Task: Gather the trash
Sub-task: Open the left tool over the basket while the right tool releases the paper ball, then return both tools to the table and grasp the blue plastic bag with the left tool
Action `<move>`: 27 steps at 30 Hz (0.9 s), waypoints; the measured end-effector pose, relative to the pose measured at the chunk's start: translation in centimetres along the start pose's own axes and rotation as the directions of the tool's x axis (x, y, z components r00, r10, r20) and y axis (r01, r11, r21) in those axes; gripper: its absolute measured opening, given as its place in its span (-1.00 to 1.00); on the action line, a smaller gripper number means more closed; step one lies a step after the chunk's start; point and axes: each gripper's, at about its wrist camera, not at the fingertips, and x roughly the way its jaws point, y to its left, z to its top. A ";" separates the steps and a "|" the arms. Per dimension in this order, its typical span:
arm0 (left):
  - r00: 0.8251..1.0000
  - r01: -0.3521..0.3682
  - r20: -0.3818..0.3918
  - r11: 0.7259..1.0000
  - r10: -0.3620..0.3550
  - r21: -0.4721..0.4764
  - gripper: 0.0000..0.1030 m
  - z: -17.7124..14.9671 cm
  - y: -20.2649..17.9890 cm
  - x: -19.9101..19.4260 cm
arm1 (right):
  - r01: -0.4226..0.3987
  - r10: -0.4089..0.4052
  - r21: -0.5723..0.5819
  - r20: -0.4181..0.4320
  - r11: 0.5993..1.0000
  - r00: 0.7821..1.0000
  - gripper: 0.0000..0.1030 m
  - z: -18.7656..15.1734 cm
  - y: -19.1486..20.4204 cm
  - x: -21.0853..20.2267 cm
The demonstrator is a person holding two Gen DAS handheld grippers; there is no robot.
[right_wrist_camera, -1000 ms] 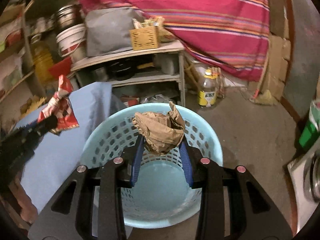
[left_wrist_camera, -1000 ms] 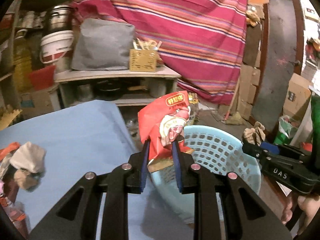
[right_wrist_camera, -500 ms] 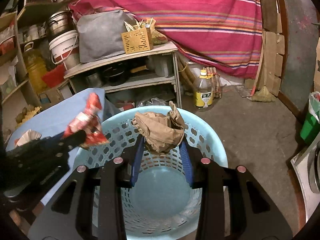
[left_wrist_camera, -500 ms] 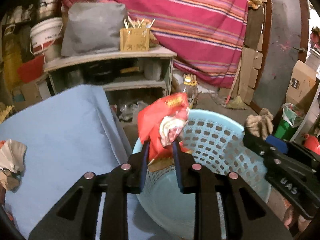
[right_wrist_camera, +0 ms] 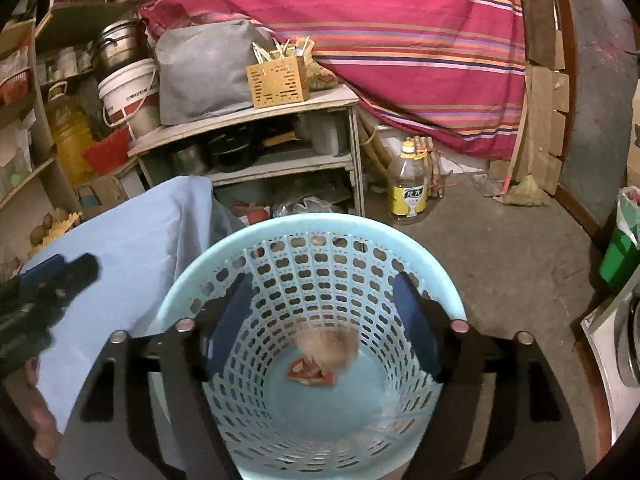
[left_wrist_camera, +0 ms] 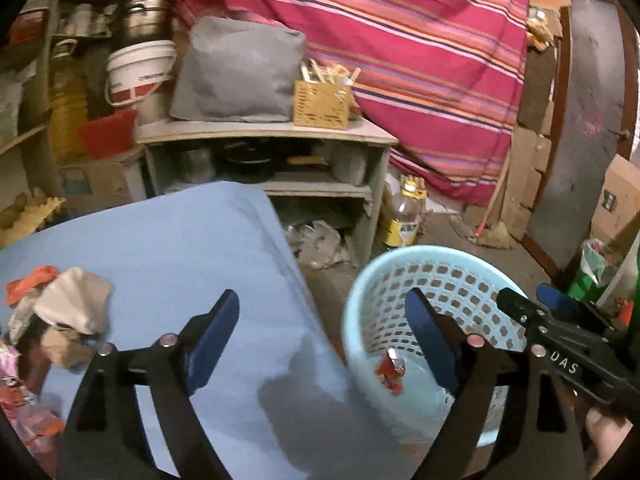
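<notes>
Both wrappers dropped since earlier frames: we see red packet [right_wrist_camera: 310,372] & brown wad [right_wrist_camera: 328,346] in basket [right_wrist_camera: 440,280]. Left hand-held gripper [left_wrist_camera: 322,330] & right hand-held gripper [right_wrist_camera: 324,312] just opened, empty; more trash [left_wrist_camera: 72,312] at 9 o'clock on surface [left_wrist_camera: 180,248].

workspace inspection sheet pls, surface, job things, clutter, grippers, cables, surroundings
surface: blue table cover, creased, mostly bare.
job's things: red wrapper and blurred brown paper wad inside the light blue basket on the floor; more crumpled trash at the table's left edge.
clutter: oil bottle on the floor.
grippers: left gripper and right gripper both open, jaws have just been opening, nothing between them.
cables: nothing seen.
surroundings: shelf unit, striped cloth, white bucket.
</notes>
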 end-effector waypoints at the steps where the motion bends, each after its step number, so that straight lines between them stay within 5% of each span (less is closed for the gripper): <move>1: 1.000 -0.012 0.006 1.000 0.012 -0.001 0.67 0.1 0.5 -0.5 | 0.000 0.000 -0.001 -0.001 1.000 1.000 0.49 0.0 0.1 0.0; 8: 0.995 -0.100 0.023 0.995 0.101 -0.011 0.69 0.1 5.2 -4.0 | 0.008 -0.007 -0.008 0.026 1.000 1.000 0.92 0.3 2.5 -1.0; 11: 0.986 -0.161 0.052 0.987 0.162 -0.010 0.90 -0.2 7.6 -6.6 | -0.019 0.020 -0.024 0.040 1.000 0.999 0.92 0.2 5.0 -1.8; 23: 0.917 -0.391 0.057 0.917 0.396 -0.076 0.91 -4.5 21.5 -15.7 | -0.042 0.063 -0.247 0.077 0.968 0.995 0.91 -1.9 18.7 -4.0; 27: 0.905 -0.420 0.018 0.899 0.426 -0.125 0.91 -7.4 25.9 -17.7 | -0.047 0.065 -0.235 0.071 0.971 0.995 0.91 -2.4 21.1 -4.4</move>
